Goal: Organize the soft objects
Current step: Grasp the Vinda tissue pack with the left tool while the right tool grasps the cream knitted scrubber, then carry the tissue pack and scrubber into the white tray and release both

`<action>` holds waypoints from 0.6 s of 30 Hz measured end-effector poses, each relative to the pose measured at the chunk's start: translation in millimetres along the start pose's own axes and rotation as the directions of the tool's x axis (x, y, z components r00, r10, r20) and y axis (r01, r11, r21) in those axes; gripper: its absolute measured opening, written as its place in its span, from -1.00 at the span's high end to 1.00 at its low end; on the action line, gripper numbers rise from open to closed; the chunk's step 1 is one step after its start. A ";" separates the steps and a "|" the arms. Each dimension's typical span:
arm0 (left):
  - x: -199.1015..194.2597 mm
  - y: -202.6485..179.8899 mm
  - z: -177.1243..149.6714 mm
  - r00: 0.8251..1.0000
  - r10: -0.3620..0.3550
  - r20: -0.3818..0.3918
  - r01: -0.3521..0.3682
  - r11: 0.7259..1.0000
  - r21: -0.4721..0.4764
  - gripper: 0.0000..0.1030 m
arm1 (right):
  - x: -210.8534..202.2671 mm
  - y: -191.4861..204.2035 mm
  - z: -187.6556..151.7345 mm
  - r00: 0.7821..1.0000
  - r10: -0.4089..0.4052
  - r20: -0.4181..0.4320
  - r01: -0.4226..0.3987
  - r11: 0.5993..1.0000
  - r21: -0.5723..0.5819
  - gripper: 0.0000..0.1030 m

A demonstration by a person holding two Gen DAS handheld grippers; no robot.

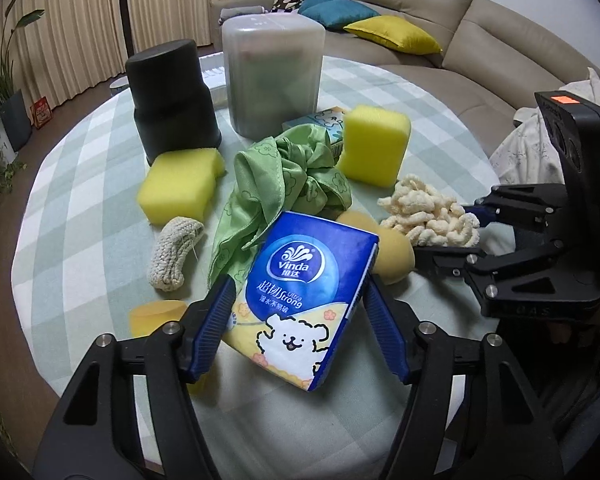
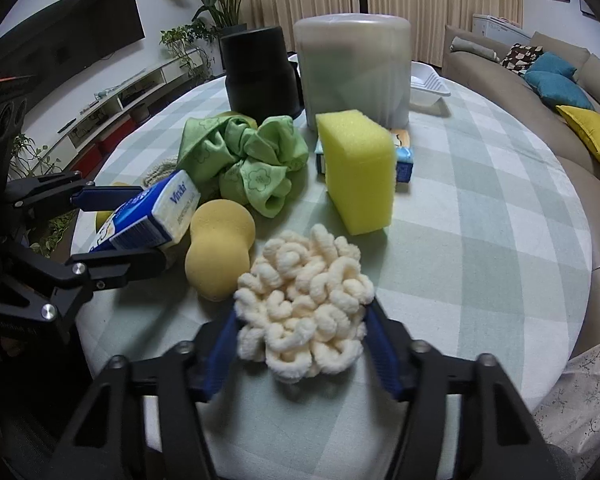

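Two grippers, each pinching one item: left gripper (image 1: 300,300) a tissue pack (image 1: 300,304), right gripper (image 2: 302,340) a cream chenille pad (image 2: 304,312), above the checked round table (image 2: 480,240) (two yellow block sponges (image 2: 358,170), one green cloth (image 2: 247,160)), beige sofa (image 1: 440,32) behind.

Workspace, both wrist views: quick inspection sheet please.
Surface: round table under a green-and-white checked cloth.
Job's things: blue tissue pack; cream chenille mitt; green cloth crumpled mid-table; two yellow block sponges; tan rounded sponge; knitted scrubber; small tissue box behind the upright sponge.
Clutter: black bin, frosted bin, white tray at the far edge.
Grippers: left gripper shut on the tissue pack; right gripper shut on the mitt.
Cables: nothing seen.
Surroundings: beige sofa with cushions, curtains, plants, wall TV.
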State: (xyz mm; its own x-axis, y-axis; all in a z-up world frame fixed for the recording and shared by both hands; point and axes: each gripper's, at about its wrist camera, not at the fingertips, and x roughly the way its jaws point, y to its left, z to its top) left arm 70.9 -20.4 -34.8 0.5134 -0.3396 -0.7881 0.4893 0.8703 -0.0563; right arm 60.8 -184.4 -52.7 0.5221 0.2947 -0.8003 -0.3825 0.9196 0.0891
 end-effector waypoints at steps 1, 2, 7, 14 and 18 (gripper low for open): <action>-2.4 0.9 -1.1 1.000 -0.002 0.005 0.002 1.000 -0.008 -0.18 | -0.2 -0.7 0.3 1.000 0.005 0.002 -0.005 1.000 0.002 0.11; -3.8 2.0 -1.2 1.000 -0.001 0.011 0.001 1.000 -0.016 -0.18 | -0.6 -1.1 0.1 1.000 0.009 0.003 -0.009 1.000 0.004 0.25; -11.0 9.2 -2.3 0.999 0.013 0.037 -0.011 0.998 -0.054 -0.06 | -1.6 -3.5 -0.2 1.000 0.029 0.006 -0.029 0.999 0.020 0.41; -20.4 21.9 -8.6 0.998 0.034 0.059 -0.027 0.991 -0.129 0.00 | -12.2 -2.2 0.6 0.999 0.019 0.044 -0.020 1.000 0.023 0.50; -29.6 28.1 -11.9 0.996 0.042 0.084 -0.027 0.985 -0.172 0.01 | -16.9 -2.7 1.2 0.998 0.005 0.058 -0.007 1.000 0.029 0.50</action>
State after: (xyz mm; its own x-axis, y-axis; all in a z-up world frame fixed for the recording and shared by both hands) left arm 61.1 18.4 -20.4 0.5913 -0.3313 -0.7353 0.3462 0.9277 -0.1396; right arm 53.9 -191.5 -38.8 0.5636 0.3144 -0.7639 -0.3638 0.9247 0.1121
